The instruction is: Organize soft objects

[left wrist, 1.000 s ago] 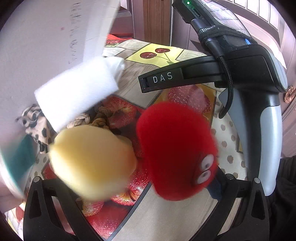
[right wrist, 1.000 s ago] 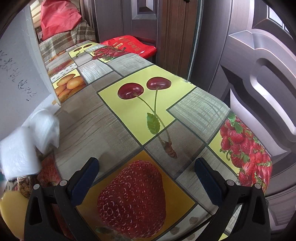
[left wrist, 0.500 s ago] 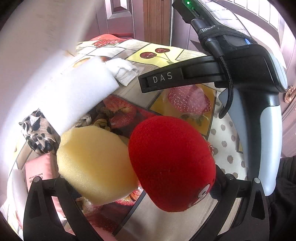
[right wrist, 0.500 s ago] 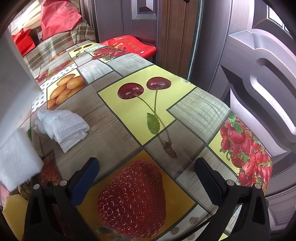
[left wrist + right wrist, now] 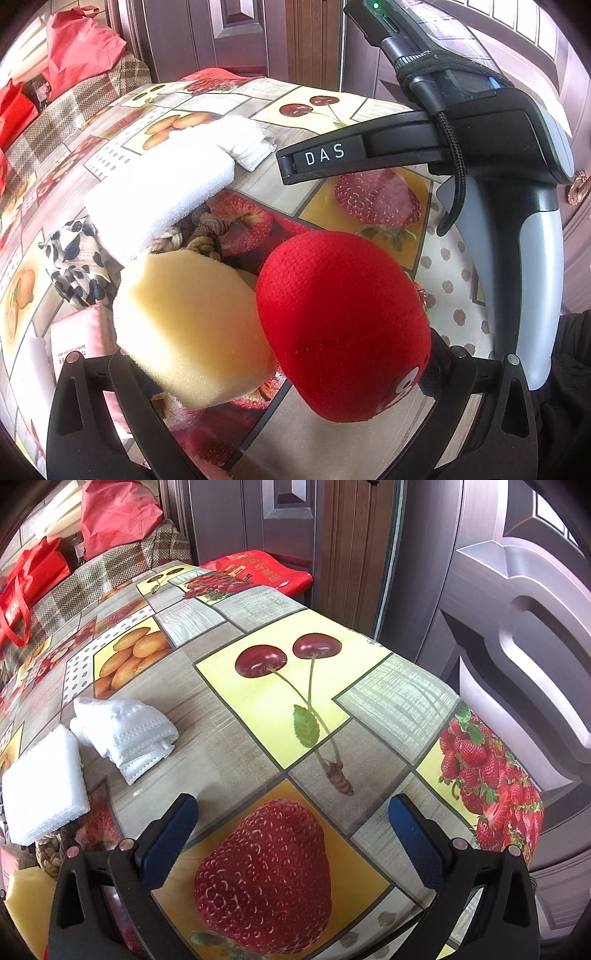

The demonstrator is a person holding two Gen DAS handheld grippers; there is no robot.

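In the left wrist view a yellow sponge point(image 5: 192, 328) and a red plush toy point(image 5: 343, 325) lie side by side between the fingers of my left gripper point(image 5: 273, 373), which is open wide around them. Behind them lie a white foam block point(image 5: 159, 192), a white folded mask point(image 5: 247, 140), a knotted rope point(image 5: 203, 232) and a spotted cloth point(image 5: 74, 258). My right gripper point(image 5: 291, 834) is open and empty above the strawberry print; the block point(image 5: 40, 786) and mask point(image 5: 125, 731) lie to its left.
The fruit-print tablecloth point(image 5: 303, 709) covers the table, whose edge drops off at the right near a brown door point(image 5: 517, 609). A pink packet point(image 5: 74, 339) lies at the left. The right gripper's body point(image 5: 498, 147) hangs over the table. Red bags point(image 5: 118, 513) sit behind.
A large white board at the left has moved out of both views, uncovering the mask and the table's far side. The red toy has rolled so its eyes face down.
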